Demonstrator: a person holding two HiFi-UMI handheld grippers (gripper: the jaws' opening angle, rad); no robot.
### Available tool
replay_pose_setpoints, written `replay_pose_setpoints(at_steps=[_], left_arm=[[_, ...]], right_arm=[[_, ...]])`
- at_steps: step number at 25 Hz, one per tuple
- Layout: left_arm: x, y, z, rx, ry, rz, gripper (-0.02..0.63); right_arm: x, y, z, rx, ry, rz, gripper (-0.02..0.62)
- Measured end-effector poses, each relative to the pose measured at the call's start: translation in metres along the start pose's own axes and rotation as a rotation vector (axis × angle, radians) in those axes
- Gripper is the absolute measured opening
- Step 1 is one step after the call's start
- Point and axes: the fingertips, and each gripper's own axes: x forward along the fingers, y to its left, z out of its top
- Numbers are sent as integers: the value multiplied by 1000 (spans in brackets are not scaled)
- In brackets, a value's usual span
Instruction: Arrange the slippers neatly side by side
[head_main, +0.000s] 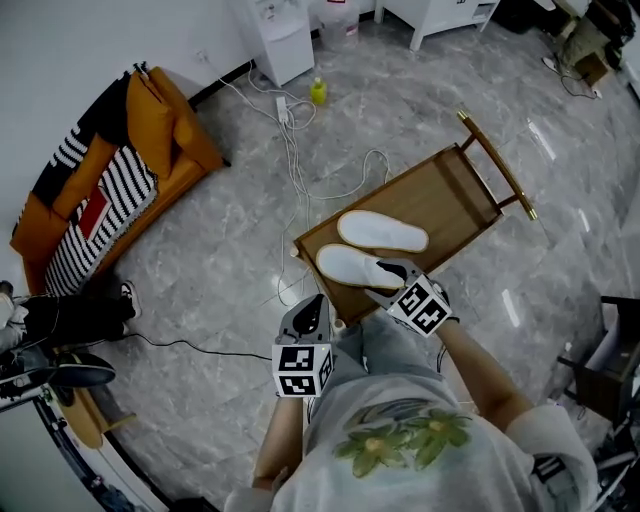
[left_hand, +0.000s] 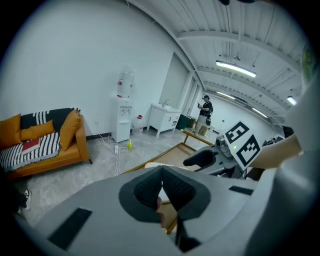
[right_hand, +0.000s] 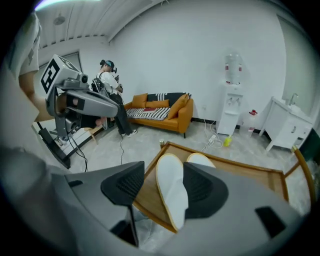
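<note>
Head view: at centre, the near slipper (head_main: 350, 266) and far slipper (head_main: 382, 231) lie side by side on a wooden table (head_main: 450, 190). The right gripper (head_main: 387, 273) is at the near slipper's right end. The left gripper (head_main: 306, 318) is lower centre, off the table's edge.

Left gripper view: the left gripper (left_hand: 161, 176) has its jaws closed together and is empty.

Right gripper view: the right gripper (right_hand: 164, 172) has its jaws spread wide. The near slipper (right_hand: 172, 195) lies between them at centre, unclamped, and the far slipper (right_hand: 201, 160) is just behind.

Two white slippers (head_main: 383, 231) lie on one wooden table (head_main: 450, 190) at centre frame. Below it are two grippers: the left gripper (head_main: 312, 305) and the right gripper (head_main: 388, 272). Toward the top of the frame are one orange sofa (head_main: 170, 130), one water dispenser (head_main: 280, 35) and one yellow bottle (head_main: 318, 91).
</note>
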Motion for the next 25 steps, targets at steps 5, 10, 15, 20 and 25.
replay_pose_setpoints(at_steps=[5, 10, 15, 20, 25], left_arm=[[16, 0, -6, -12, 23, 3, 16], [29, -1, -10, -25, 43, 11, 16], [38, 0, -18, -28, 68, 4, 15], [46, 0, -27, -42, 94, 9, 16], [52, 3, -32, -54, 109, 17, 16]], right_arm=[[30, -12, -6, -34, 41, 37, 232], [52, -18, -16, -68, 105, 75, 233], [73, -22, -24, -85, 143, 91, 232], [88, -29, -39, -80, 193, 106, 232], [103, -32, -51, -60, 241, 128, 230]])
